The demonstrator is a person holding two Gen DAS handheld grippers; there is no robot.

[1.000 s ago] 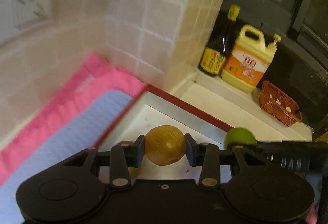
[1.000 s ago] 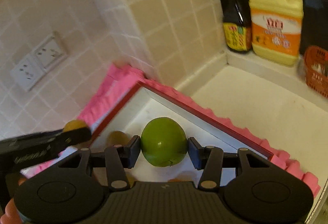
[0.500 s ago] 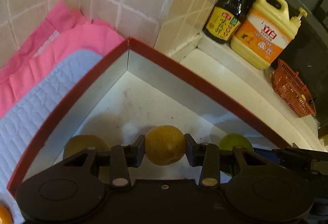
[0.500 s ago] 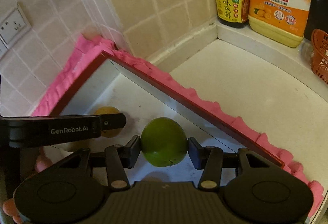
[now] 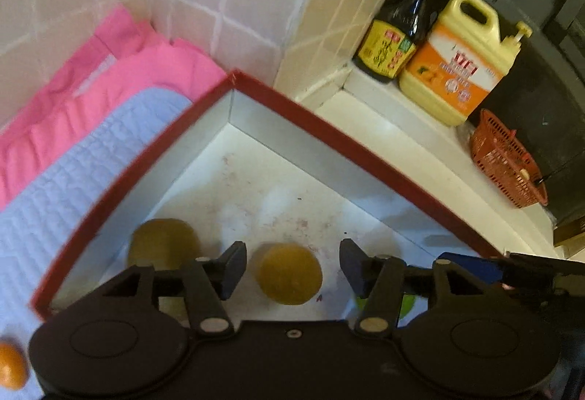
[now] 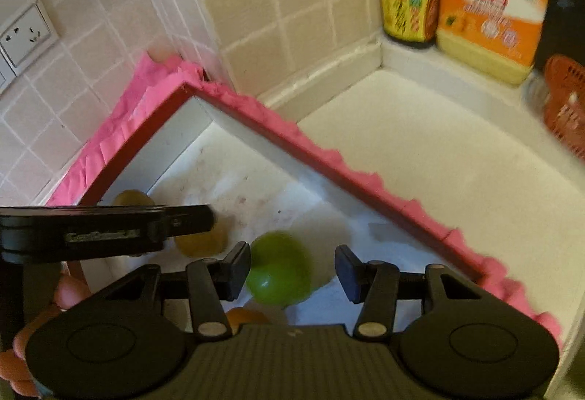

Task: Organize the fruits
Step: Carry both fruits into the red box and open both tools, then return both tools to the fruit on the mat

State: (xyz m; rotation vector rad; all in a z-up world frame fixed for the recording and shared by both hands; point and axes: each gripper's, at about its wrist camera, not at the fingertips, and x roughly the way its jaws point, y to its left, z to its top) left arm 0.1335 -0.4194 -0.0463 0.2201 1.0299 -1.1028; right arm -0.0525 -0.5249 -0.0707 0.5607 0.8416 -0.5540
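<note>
A red-rimmed box (image 5: pixel 329 129) with a white floor lies on the counter. My left gripper (image 5: pixel 290 270) is open over it; a yellow-brown fruit (image 5: pixel 289 274) sits loose between the jaws, apart from both. A second yellow-brown fruit (image 5: pixel 162 242) lies to its left. My right gripper (image 6: pixel 292 270) is open, with a green fruit (image 6: pixel 279 268) loose between the jaws, near the left one. That box (image 6: pixel 329 169) also holds a yellow-brown fruit (image 6: pixel 201 242), partly hidden by the left gripper's finger (image 6: pixel 109 231). An orange fruit (image 6: pixel 246 317) peeks out below.
Pink cloth (image 5: pixel 120 71) and a pale quilted mat (image 5: pixel 73 162) lie under the box. A dark sauce bottle (image 5: pixel 402 27), a yellow detergent jug (image 5: pixel 460 60) and a small red basket (image 5: pixel 508 162) stand on the ledge. Tiled walls close the corner. A small orange (image 5: pixel 11 365) lies outside the box.
Both grippers have opened and let go of their fruits, which now lie in the box. Both have dropped lower over the box floor.
</note>
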